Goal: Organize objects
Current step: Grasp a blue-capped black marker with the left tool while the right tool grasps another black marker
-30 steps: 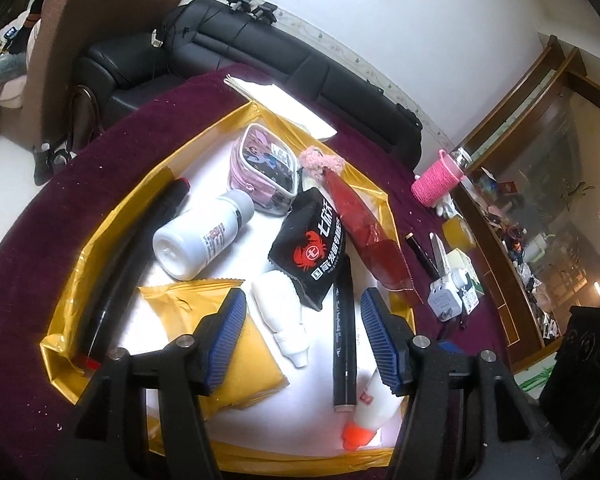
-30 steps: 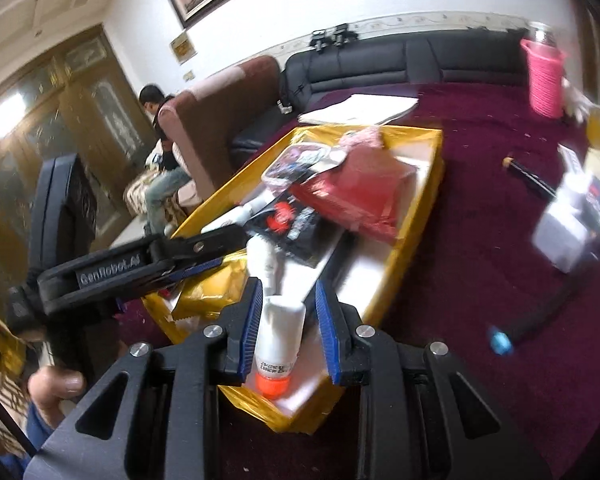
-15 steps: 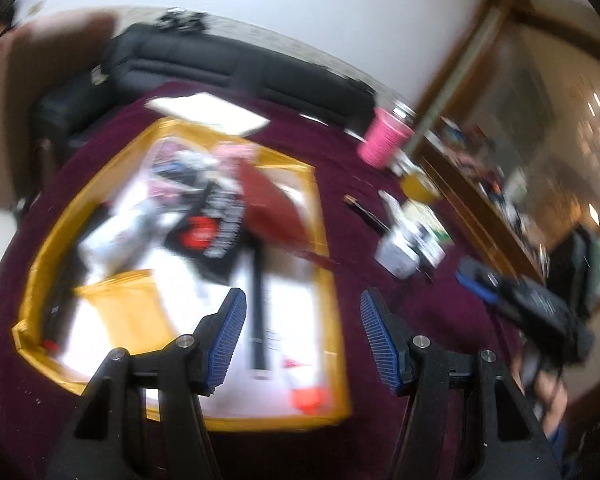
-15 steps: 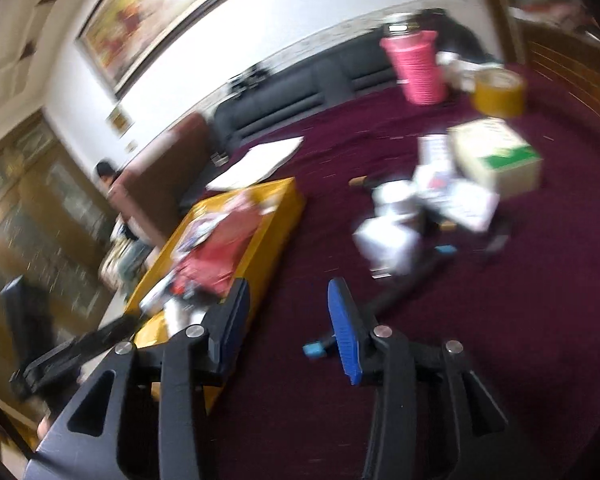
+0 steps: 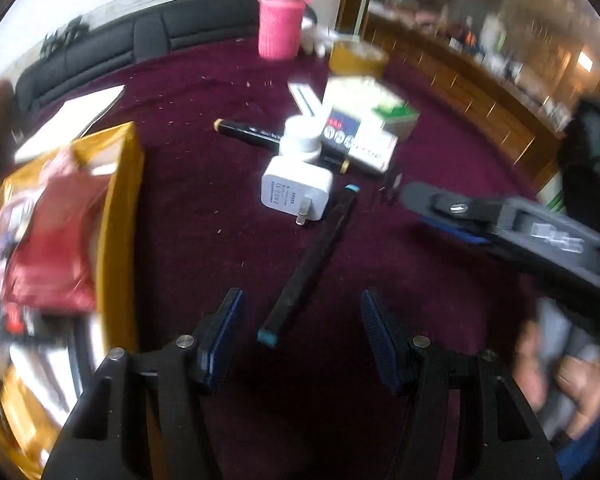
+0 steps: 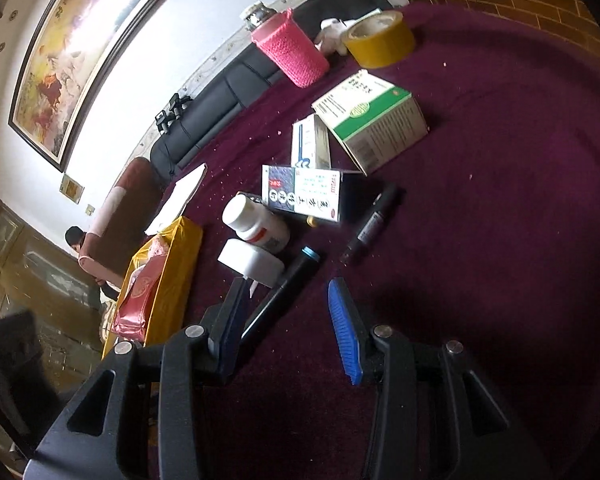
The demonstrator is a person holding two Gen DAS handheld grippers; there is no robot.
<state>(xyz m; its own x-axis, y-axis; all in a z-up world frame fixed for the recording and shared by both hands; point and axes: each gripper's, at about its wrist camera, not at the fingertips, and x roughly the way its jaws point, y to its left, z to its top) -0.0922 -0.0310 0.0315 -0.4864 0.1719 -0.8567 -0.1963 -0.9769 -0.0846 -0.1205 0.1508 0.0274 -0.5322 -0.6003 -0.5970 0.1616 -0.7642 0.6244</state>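
A black marker with teal ends (image 5: 314, 256) lies on the maroon cloth, its near end just ahead of my open, empty left gripper (image 5: 300, 336). It also shows in the right wrist view (image 6: 282, 292), running between the jaws of my open, empty right gripper (image 6: 288, 320). A white plug adapter (image 5: 296, 190), a white pill bottle (image 6: 256, 226) and a second black marker (image 5: 252, 134) lie beyond. The yellow tray (image 5: 120, 216) with a red packet (image 5: 52, 240) and other items sits at the left. The right gripper also shows in the left wrist view (image 5: 432, 204).
Several boxes lie behind the loose items: a blue and white one (image 6: 300, 192), a green and white one (image 6: 372, 120), a slim white one (image 6: 310, 144). A pink-sleeved bottle (image 6: 292, 48) and a yellow tape roll (image 6: 380, 38) stand farther back. A third dark pen (image 6: 370, 228) lies to the right.
My right gripper let go of the white orange-capped bottle in the tray and opened. Both grippers swung right, away from the tray, to the loose items on the cloth.
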